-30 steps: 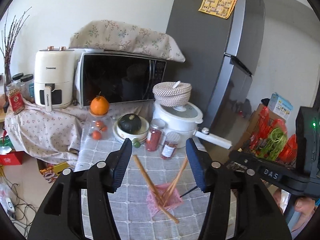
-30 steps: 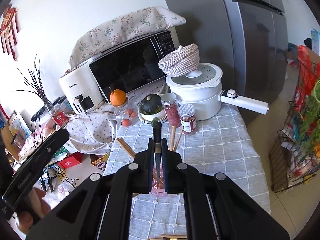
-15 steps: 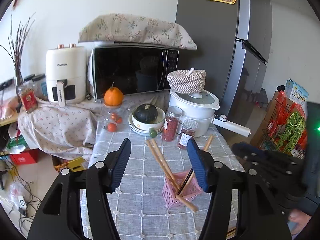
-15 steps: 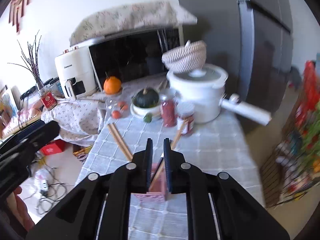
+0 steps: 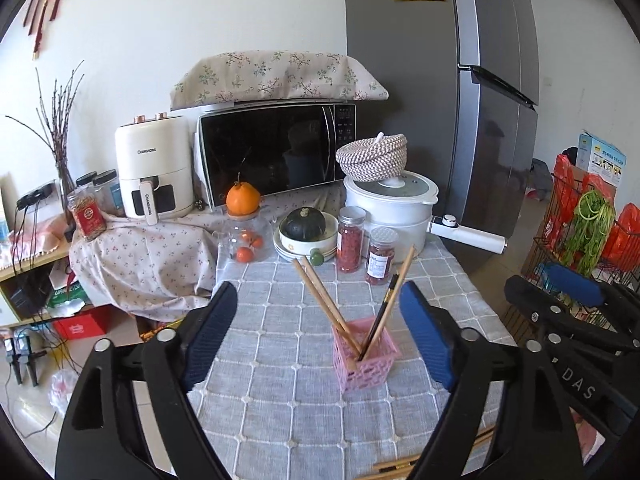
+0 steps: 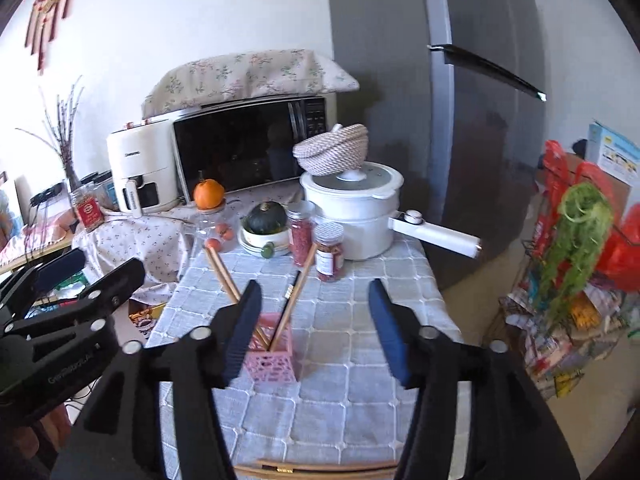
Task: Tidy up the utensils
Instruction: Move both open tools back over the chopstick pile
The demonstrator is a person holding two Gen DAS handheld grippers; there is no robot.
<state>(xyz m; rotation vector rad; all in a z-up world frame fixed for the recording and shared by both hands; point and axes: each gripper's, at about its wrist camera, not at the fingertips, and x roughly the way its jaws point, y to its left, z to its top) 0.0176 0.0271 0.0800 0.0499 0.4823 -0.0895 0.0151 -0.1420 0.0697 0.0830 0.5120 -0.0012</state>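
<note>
Currently: left hand-held gripper (image 5: 316,332) wide, jaws just opened further, empty; right hand-held gripper (image 6: 316,328) likewise, newly spread, empty. Pink holder (image 5: 366,360) with chopsticks (image 5: 324,300) stands on desk (image 5: 280,420), ahead between left jaws.

A home kitchen: a microwave (image 5: 276,152), an air fryer (image 5: 152,168), a tall fridge (image 5: 480,92) and a cloth-covered table (image 5: 280,380).
</note>
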